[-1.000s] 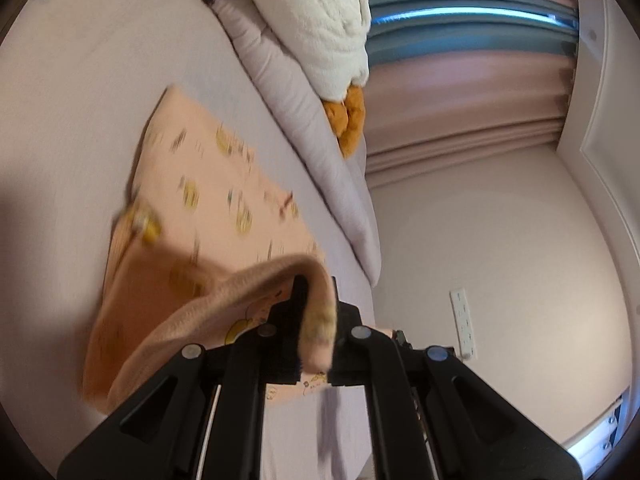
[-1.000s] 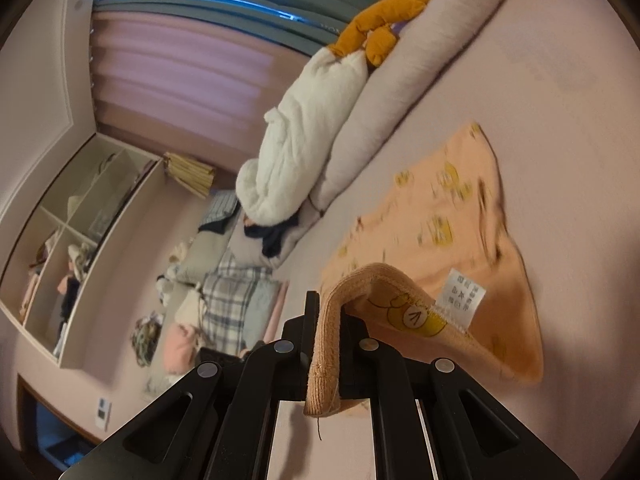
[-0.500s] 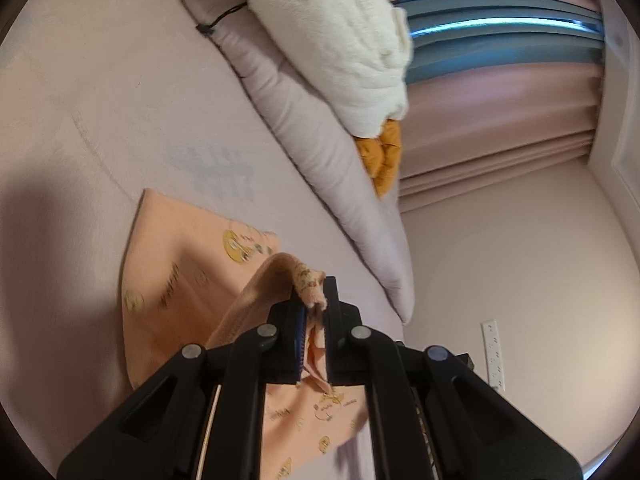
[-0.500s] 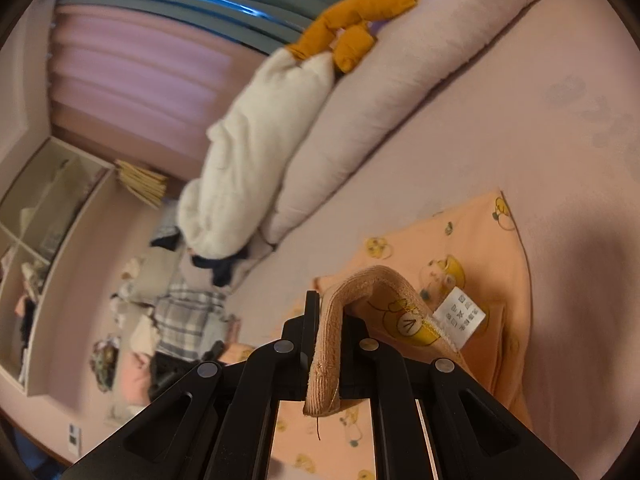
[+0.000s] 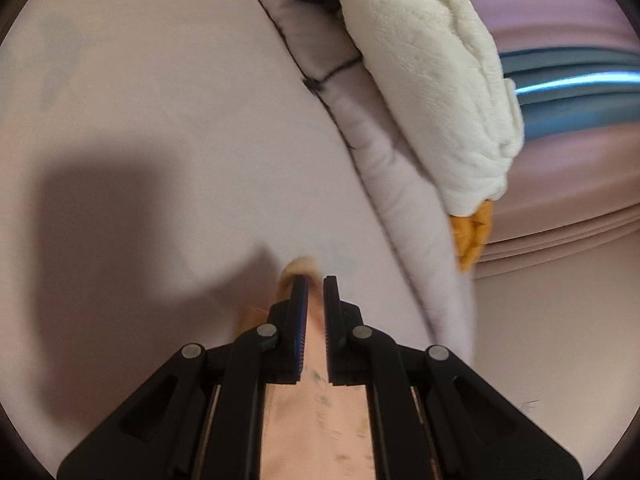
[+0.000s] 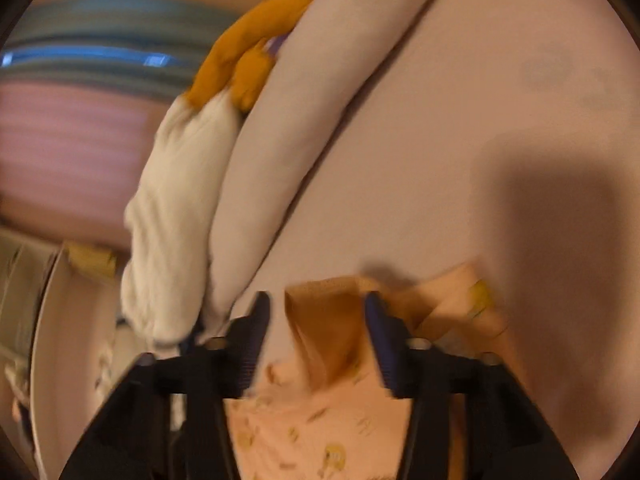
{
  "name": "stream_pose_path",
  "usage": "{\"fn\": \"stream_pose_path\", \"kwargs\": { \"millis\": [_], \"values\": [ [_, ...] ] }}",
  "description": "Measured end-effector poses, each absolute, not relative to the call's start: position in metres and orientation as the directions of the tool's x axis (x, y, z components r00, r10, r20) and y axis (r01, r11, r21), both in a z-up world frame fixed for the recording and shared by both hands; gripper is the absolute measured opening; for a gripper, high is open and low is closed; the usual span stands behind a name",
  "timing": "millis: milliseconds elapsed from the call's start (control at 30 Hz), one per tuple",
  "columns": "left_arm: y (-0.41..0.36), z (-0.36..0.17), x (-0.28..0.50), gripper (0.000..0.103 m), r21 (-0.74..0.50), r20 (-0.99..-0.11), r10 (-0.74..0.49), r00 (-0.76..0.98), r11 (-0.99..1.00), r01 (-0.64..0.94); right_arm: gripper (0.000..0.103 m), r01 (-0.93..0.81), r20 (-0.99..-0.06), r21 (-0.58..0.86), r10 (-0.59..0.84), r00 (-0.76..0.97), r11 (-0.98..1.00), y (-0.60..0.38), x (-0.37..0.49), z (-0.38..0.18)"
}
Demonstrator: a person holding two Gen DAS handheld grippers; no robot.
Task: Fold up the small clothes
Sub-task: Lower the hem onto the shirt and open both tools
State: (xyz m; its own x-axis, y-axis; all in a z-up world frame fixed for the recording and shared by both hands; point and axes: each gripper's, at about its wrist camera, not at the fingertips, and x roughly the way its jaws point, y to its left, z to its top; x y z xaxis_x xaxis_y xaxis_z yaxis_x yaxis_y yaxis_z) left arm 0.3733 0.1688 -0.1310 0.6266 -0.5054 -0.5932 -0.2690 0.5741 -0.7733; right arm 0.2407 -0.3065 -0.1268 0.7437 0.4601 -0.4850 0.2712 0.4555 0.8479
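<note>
The peach garment, printed w/ small yellow cartoon figures, lies on the pale pink bed sheet, low in both views & partly under the grippers. In the right wrist view a folded edge of it, w/ a darker tan underside, stands up loose between the 2 fingers of the right gripper. Those jaws are opening: the cloth sits in the gap but touches neither pad, so it's released, not gripped. More of the garment spreads to the right of the fingers & down toward the camera, blurred by motion.

In the left wrist view the left gripper has its jaws drawn nearly together; a narrow slit shows between the pads. A small peach bit of the garment pokes out at the tip, by the left pad, and more peach cloth lies below between the arms. Whether the pads actually pinch cloth I can't tell from this frame; it's smeared.

Further out: a long pinkish-grey bolster runs along the far side of the bed. A white plush toy w/ orange feet lies on the bolster. Behind that, pink curtains w/ a blue-lit strip. Dark shadows fall on the sheet in both views.
</note>
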Motion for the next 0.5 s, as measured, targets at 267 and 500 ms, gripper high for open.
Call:
{"fn": "stream_pose_path", "kwargs": {
  "millis": [267,500],
  "values": [
    [0.169,-0.1,0.352,0.012,-0.668,-0.645,-0.495,0.583,0.736,-0.114,0.054,0.14,-0.534,0.724,0.421,0.734,0.675,-0.311,0.193,-0.095],
    [0.127,-0.094,0.299,0.012,-0.602,-0.671,-0.555,0.491,0.795,0.076,0.052,-0.066,-0.608,0.496,0.4,0.686,0.866,-0.264,0.149,-0.075]
  ]
}}
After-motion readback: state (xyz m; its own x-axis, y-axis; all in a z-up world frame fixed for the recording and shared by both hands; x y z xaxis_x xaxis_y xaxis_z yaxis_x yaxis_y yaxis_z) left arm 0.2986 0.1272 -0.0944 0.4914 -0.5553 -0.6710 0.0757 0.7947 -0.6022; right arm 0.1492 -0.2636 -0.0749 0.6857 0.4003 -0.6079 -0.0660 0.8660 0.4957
